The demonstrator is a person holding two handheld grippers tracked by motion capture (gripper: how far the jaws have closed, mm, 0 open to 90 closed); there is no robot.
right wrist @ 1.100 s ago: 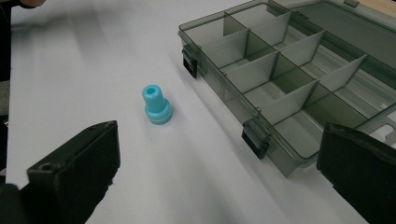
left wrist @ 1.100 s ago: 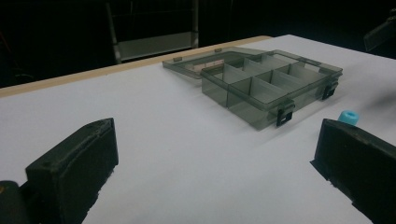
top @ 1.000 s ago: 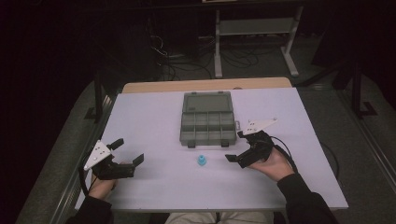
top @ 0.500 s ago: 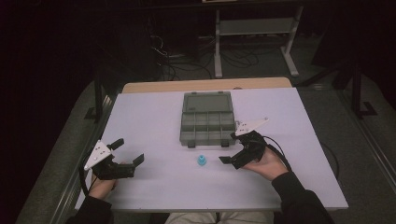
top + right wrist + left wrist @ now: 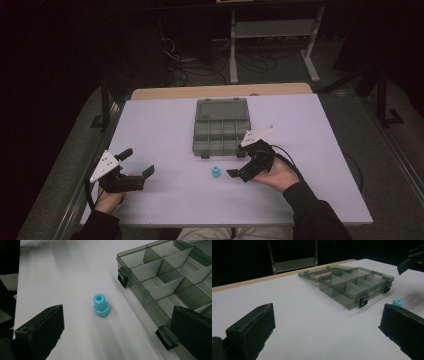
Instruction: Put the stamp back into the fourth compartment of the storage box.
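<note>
Beside the organiser box (image 5: 220,126), you are bringing your right gripper (image 5: 239,169) (jaws apart) nearer the blue peg (image 5: 216,172), suggesting a pickup; left gripper (image 5: 136,162) resting open.

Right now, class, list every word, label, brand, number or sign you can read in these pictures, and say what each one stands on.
None can be read.
Smoky grey clear plastic compartment box: no lettering shows.
Small light blue plastic peg with a hole in its top: plain.
Grey three-cornered plate on the right gripper: dark specks, too small to read.
</note>
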